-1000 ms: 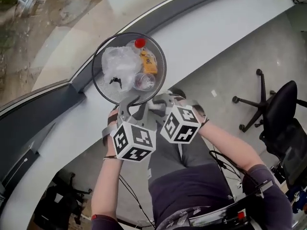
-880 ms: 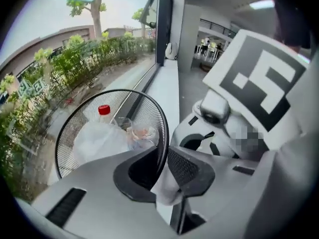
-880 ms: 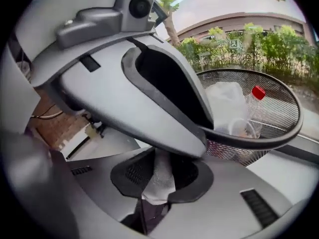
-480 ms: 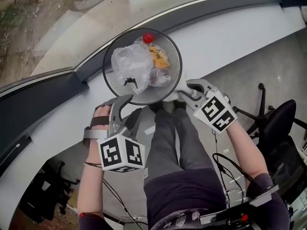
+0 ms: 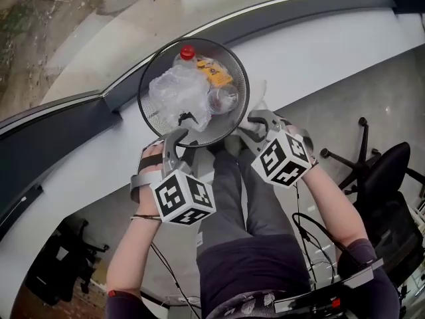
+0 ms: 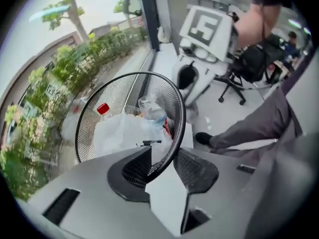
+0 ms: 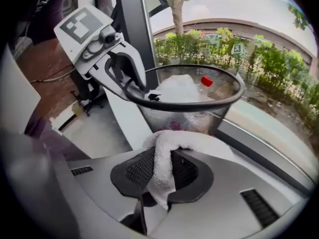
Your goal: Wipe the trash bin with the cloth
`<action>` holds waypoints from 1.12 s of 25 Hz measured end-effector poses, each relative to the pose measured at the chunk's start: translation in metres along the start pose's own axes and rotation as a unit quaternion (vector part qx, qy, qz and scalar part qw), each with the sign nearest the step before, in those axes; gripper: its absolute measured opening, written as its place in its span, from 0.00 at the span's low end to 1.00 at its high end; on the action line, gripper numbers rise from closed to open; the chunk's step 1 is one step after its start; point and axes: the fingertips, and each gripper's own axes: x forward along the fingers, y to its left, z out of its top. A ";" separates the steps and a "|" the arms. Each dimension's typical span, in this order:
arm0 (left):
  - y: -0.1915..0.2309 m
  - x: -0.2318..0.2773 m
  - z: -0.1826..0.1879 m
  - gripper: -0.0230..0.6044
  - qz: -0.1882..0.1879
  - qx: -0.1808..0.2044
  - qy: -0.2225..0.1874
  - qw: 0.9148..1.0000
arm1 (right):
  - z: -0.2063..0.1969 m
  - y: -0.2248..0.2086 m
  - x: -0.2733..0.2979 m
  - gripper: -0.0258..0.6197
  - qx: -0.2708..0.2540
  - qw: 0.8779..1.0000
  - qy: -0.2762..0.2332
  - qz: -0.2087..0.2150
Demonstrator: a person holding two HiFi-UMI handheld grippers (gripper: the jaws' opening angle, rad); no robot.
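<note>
Curved white ledge (image 5: 319, 38) under a window carries the trash bin (image 5: 151, 118), a black mesh basket standing close to the dark window frame (image 5: 292, 4). It holds a crumpled clear bag (image 5: 178, 92), a red-capped bottle (image 5: 188, 52), a yellow wrapper (image 5: 214, 72) and a clear cup (image 5: 222, 100). At its nearer right side the cloth (image 7: 172, 141), white terry, humps up just below the mesh wall; whether it touches the mesh I cannot tell. The right gripper (image 7: 163, 158) has its pads clamped on that cloth, a tail hanging below them, and points steeply down at the bin's side. The left gripper (image 6: 163, 156) straddles the near rim, one jaw inside the basket and one outside. Its pads stand apart, having just closed a little, and the rim runs slantwise between them unpinched. Both forearms reach forward and down, the left hand (image 5: 149, 171) wrapped round its handle, the left cube (image 5: 182, 198) and right cube (image 5: 283, 158) turned up toward the head camera. Dark-trousered legs (image 5: 246, 205) show between the arms, with grey floor (image 5: 372, 92) and an office chair (image 5: 375, 171) to the right. A second ago the two cubes sat side by side, nearly touching, below the bin. Now they are well apart, the right gripper having swung round to the bin's right flank while the left stays at the near rim.
</note>
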 end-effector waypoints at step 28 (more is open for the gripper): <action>0.001 0.004 -0.009 0.30 0.019 -0.049 0.036 0.998 | -0.005 0.054 0.027 0.16 0.043 0.993 0.003 0.111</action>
